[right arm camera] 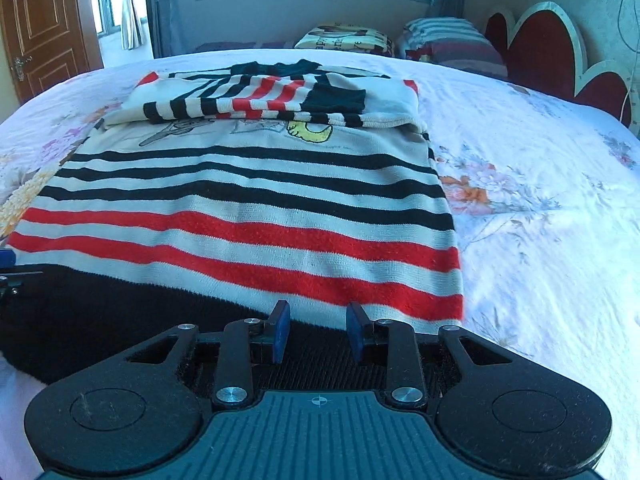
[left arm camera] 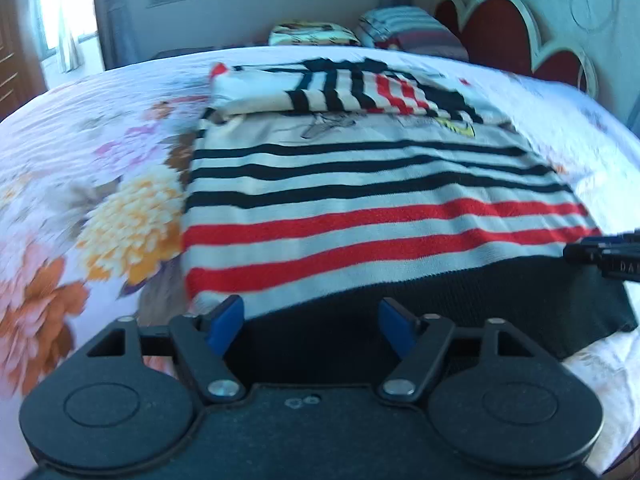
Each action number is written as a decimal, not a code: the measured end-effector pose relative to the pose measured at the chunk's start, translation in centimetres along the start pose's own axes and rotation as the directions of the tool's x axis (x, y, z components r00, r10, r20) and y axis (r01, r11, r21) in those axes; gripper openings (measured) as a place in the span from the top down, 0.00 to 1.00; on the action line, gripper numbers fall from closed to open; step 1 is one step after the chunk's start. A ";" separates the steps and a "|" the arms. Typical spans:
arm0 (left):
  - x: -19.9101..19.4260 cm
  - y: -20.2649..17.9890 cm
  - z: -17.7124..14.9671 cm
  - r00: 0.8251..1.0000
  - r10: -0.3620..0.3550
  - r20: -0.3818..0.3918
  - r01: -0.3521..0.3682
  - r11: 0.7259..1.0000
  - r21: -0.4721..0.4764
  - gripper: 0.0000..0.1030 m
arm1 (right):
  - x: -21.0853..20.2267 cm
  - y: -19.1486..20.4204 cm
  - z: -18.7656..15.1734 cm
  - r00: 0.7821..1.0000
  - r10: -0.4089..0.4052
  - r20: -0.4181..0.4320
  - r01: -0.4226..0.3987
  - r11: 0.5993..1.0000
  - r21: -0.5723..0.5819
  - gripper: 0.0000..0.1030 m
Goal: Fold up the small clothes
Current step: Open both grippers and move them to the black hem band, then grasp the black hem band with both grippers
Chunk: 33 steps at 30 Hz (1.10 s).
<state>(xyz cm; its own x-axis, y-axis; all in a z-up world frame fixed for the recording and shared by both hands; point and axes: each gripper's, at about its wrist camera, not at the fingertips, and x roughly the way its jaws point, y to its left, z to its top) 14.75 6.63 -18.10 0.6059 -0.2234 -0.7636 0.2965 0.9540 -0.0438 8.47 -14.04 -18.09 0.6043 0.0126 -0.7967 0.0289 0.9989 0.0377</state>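
A bed (right arm camera: 540, 208) fills both views, its sheet (left arm camera: 100, 168) a thin, wrinkled cotton printed with flowers. Behind stands a scalloped red headboard (right arm camera: 548, 52), with two soft pillows (right arm camera: 452, 40) beside it. A knitted sweater (right arm camera: 248, 216) lies flat mid-bed: cream with black and red stripes, a black ribbed hem (right arm camera: 100, 320) nearest the cameras, sleeves (right arm camera: 264, 100) folded across the chest. The left gripper (left arm camera: 311, 322) hovers over the hem, blue pads spread wide, holding nothing. The right gripper (right arm camera: 319, 330) sits at the hem too, its gap narrower, empty.
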 end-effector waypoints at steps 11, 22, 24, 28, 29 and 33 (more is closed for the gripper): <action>-2.3 4.9 -3.2 0.997 -0.063 -0.045 0.051 0.971 -0.233 0.57 | -3.3 -3.4 -2.5 0.998 -0.058 -0.002 0.057 0.990 0.129 0.25; -1.0 4.2 -2.9 0.978 -0.200 -0.054 0.178 0.944 -0.277 0.68 | -3.1 -5.6 -4.3 0.998 0.004 -0.060 0.014 0.955 0.296 0.57; -0.8 4.2 -2.9 0.974 -0.219 -0.058 0.195 0.942 -0.273 0.80 | -3.1 -5.5 -4.3 0.998 0.010 -0.064 0.010 0.955 0.295 0.64; -0.5 4.1 -2.7 0.971 -0.231 -0.065 0.208 0.945 -0.253 0.83 | -3.2 -5.3 -4.2 0.997 0.025 -0.069 -0.004 0.955 0.297 0.85; -0.4 3.9 -2.7 0.970 -0.234 -0.068 0.212 0.948 -0.239 0.87 | -3.2 -5.3 -4.1 0.997 0.026 -0.067 -0.005 0.953 0.302 0.88; -0.3 4.0 -2.4 0.969 -0.240 -0.064 0.222 0.951 -0.218 0.89 | -3.1 -5.3 -3.7 0.997 0.039 -0.065 -0.018 0.957 0.291 0.95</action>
<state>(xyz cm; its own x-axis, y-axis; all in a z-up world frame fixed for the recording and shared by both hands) 13.98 10.96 -19.58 0.4684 -0.4330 -0.7702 0.2555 0.9008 -0.3511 3.46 -19.18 -18.06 0.5519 0.0542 -0.8322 0.2483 0.9420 0.2260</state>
